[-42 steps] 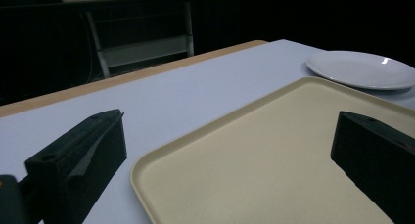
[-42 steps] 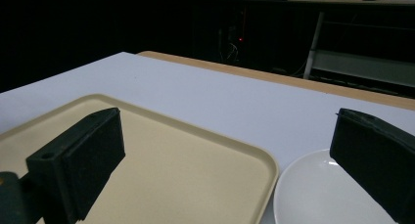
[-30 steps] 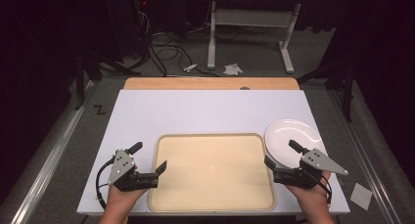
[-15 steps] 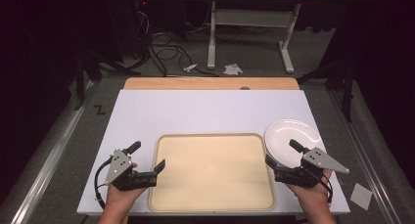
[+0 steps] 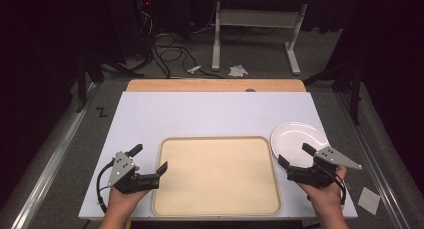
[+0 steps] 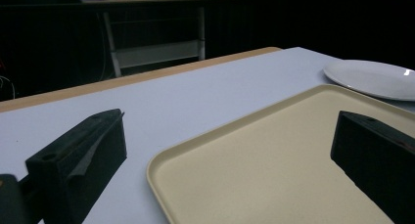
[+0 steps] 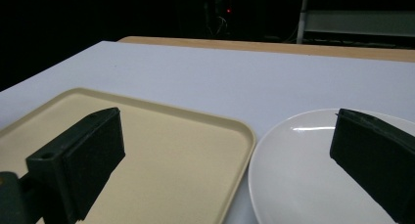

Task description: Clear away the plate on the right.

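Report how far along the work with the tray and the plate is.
Done: nothing visibly; the flat beige plastic tray is bare and the round white plate sits empty on the white table beside the tray's right edge. In hand: the left gripper hovers open at the tray's left edge, the right gripper open at the plate's near rim. Left: apparently any gripping and moving.

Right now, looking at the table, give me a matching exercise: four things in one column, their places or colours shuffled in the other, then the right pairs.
1 tray
2 plate
3 left gripper
4 right gripper

A white, right of the tray
B open at the tray's left edge
C beige, mid-table near the person
D open at the plate's near rim

Pairs: 1-C, 2-A, 3-B, 4-D
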Demonstrator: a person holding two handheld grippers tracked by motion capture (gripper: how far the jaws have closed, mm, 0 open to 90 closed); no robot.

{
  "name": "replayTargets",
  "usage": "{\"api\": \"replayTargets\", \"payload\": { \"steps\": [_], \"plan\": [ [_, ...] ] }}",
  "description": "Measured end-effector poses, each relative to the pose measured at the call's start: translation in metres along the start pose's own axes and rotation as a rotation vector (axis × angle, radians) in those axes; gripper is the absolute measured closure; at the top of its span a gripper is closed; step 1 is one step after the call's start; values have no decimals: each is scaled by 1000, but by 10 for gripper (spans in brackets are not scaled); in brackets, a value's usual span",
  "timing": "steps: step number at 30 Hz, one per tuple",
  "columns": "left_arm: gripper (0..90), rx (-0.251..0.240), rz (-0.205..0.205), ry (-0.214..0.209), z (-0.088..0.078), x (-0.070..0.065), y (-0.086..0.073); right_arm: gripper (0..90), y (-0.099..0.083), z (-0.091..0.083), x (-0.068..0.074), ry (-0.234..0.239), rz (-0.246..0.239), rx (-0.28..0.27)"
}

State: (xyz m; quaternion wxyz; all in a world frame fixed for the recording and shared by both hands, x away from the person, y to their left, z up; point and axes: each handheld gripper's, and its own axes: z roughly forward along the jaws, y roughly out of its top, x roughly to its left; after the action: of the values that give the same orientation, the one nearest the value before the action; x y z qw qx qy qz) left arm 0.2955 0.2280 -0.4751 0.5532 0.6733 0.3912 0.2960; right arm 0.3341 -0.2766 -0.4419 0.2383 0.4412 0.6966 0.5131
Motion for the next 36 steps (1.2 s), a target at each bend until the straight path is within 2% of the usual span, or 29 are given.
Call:
{"api": "replayTargets", "payload": {
  "steps": [7,12,21,22,23,24,27,33,34,35,36],
  "plan": [
    [5,26,-6,-2,2,0,-2,5,0,-5,-18,-45,49,19],
    [5,30,-1,-1,3,0,-2,5,1,-11,-28,-57,77,13],
    [5,76,-2,15,5,1,-2,6,0,-17,-44,-91,123,19],
    [6,108,-7,6,6,2,-2,5,-1,-17,-46,-96,130,19],
    [6,108,-7,6,6,2,-2,6,-1,-18,-49,-101,137,19],
    [6,139,1,15,8,1,-2,5,-1,-19,-50,-102,149,20],
    [6,176,3,31,10,1,-2,5,-2,-21,-54,-103,169,14],
    [10,271,-7,64,16,3,-5,6,-2,-22,-55,-101,168,12],
    [11,271,-7,64,16,3,-5,6,-2,-22,-55,-101,168,12],
    [11,308,-15,67,18,5,-7,5,-2,-22,-55,-101,167,11],
    [12,320,-17,67,19,6,-7,5,-2,-22,-55,-102,167,11]
  ]
}}
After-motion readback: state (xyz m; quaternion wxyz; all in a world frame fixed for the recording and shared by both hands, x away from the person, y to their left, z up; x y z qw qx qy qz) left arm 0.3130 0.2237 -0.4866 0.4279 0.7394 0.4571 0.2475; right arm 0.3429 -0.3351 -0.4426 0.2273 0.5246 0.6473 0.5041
